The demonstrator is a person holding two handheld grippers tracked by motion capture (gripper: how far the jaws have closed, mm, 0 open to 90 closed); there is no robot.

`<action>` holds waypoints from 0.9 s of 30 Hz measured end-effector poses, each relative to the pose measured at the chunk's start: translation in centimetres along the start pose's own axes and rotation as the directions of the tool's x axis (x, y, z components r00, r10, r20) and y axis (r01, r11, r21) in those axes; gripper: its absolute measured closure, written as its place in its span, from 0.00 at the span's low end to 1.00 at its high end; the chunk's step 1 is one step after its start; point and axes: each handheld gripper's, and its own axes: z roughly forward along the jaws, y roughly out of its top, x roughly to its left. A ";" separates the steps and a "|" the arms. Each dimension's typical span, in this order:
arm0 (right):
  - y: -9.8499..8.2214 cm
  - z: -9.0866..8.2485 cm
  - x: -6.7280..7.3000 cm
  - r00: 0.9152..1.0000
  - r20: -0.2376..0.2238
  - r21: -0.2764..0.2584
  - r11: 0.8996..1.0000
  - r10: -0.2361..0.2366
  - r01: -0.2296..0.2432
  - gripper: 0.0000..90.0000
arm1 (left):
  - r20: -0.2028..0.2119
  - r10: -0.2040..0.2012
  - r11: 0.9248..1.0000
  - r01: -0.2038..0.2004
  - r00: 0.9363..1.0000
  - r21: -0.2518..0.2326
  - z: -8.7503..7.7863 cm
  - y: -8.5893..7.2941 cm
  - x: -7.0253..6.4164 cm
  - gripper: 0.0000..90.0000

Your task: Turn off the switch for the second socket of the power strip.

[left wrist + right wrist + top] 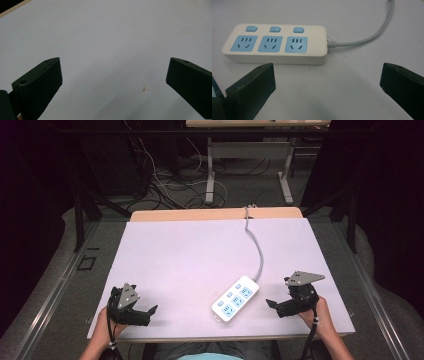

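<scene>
- On the white tabletop [190,260] we see a white power strip [235,298] with blue sockets, lying right of centre near the front edge, its grey cord [258,251] running to the far edge.
- Right gripper [271,303]: fingers wide apart, near the strip, not touching.
- Left gripper [153,309]: fingers apart over bare tabletop, well apart from the strip.
</scene>
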 end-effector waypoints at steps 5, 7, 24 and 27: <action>-0.6 -0.3 -0.3 1.000 0.017 -0.014 1.000 0.019 -0.019 0.00 | 0.000 0.000 1.000 0.000 1.000 0.000 0.0 0.0 0.0 0.00; -0.8 -0.5 -0.4 1.000 0.015 -0.006 1.000 0.023 -0.023 0.00 | -0.001 0.001 1.000 -0.001 1.000 0.003 0.0 0.0 0.0 0.00; -2.4 -1.0 -1.1 0.997 0.047 -0.003 0.998 0.059 -0.059 0.00 | 0.001 0.001 1.000 -0.001 1.000 -0.001 0.1 0.1 0.0 0.00; -2.4 -0.9 -1.0 0.997 0.045 -0.010 0.998 0.058 -0.058 0.00 | 0.002 0.005 1.000 -0.005 1.000 0.001 0.1 0.1 0.0 0.00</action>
